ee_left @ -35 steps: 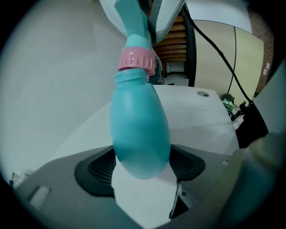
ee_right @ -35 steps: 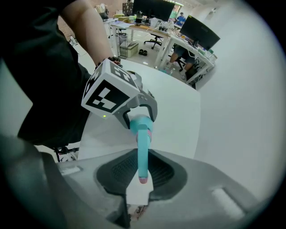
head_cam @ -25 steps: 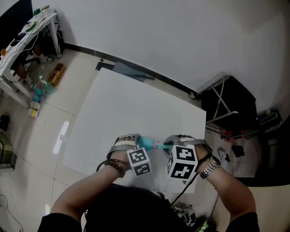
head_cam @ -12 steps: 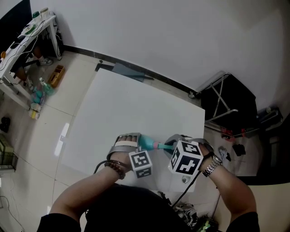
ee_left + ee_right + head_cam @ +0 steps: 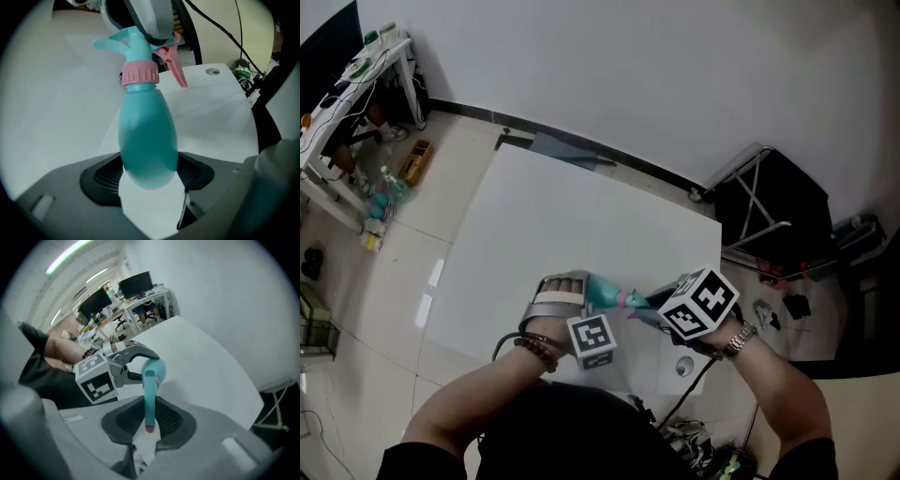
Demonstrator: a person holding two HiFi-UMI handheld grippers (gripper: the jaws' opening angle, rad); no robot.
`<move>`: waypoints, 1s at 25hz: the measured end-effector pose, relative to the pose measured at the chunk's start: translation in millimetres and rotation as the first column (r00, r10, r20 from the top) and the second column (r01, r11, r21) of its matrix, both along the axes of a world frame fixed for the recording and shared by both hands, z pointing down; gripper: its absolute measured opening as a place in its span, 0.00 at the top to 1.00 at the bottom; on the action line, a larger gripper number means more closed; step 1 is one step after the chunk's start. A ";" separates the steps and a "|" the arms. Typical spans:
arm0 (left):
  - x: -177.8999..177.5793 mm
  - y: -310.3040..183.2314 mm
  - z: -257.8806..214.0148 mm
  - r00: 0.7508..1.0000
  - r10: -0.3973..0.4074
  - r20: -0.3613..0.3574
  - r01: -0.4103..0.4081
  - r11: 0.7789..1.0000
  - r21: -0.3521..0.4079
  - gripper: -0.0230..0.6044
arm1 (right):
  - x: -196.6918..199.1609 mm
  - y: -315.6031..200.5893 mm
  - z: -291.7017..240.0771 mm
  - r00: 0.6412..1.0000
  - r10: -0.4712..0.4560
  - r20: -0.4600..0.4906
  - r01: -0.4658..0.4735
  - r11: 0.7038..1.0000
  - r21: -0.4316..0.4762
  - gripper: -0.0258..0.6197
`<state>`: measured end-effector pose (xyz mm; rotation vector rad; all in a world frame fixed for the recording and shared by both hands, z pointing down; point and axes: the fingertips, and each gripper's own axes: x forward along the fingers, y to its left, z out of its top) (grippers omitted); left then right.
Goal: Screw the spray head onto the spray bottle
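A teal spray bottle [image 5: 602,295] lies sideways just above the white table [image 5: 562,216], near its front edge. My left gripper [image 5: 584,292] is shut on the bottle's round body [image 5: 147,140]. In the left gripper view the pink collar [image 5: 139,74] sits on the neck, with the teal spray head [image 5: 125,41] and its pink trigger [image 5: 172,68] beyond. My right gripper [image 5: 652,306] is shut on that spray head, whose nozzle bar [image 5: 149,399] runs between the pads [image 5: 126,420]. The right gripper's marker cube [image 5: 699,302] is tilted.
A black folding stand [image 5: 769,206] is beyond the table's right edge. A cluttered desk [image 5: 356,66] stands far left on the tiled floor. A round cable hole [image 5: 682,367] marks the table's near right corner, and a black cable [image 5: 689,398] hangs below it.
The right gripper has rolled around the spray head, its marker cube swinging up and to the right. The left gripper and the bottle have stayed in place.
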<state>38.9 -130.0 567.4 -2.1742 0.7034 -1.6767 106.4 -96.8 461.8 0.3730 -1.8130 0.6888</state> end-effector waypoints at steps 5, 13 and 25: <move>1.3 -1.3 -1.9 1.000 -0.004 -0.012 0.004 1.000 0.003 0.35 | 0.0 2.5 -0.9 0.944 0.299 0.140 -0.270 0.942 -0.198 0.87; 5.0 1.9 -5.7 0.998 -0.026 -0.063 0.024 0.999 -0.033 0.35 | 0.1 1.4 -4.8 0.990 0.105 0.096 -0.111 0.993 0.050 0.87; 21.7 24.1 1.3 0.989 -0.023 -0.143 0.002 0.989 -0.148 0.35 | -1.1 9.6 -7.3 0.903 -0.333 -0.271 0.409 0.860 0.304 0.86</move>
